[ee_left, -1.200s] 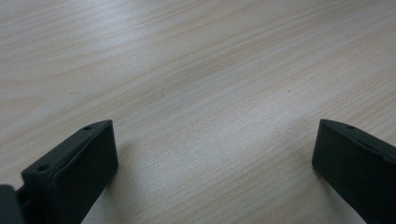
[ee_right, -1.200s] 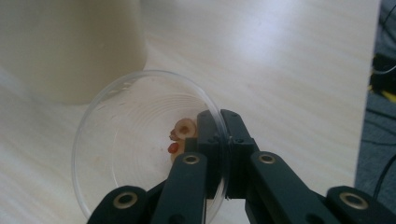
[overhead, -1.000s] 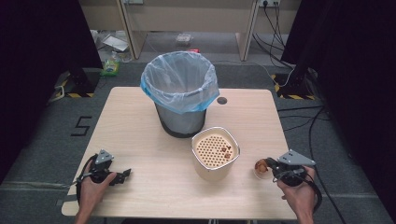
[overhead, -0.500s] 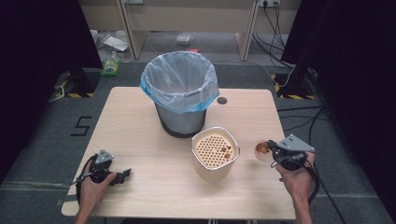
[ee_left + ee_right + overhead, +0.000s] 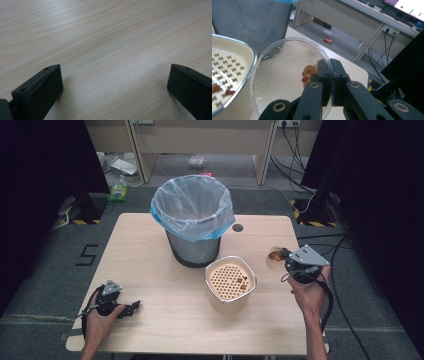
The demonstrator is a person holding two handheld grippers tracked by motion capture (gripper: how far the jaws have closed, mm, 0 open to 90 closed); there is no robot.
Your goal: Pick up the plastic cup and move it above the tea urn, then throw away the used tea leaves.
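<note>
Black claws (grey triangular plates)

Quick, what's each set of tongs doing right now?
Left tongs: open, holding nothing, low over the table.
Right tongs: shut on a clear plastic dish.

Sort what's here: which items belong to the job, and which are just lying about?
In play:
clear dish with food scraps, clamped in the right tool
strainer container
lined bin

Lying about:
left tool, open on the table
floor clutter
cables

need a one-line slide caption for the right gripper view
Right gripper clamps the rim of a clear plastic dish holding food scraps, beside the perforated cream container.
</note>
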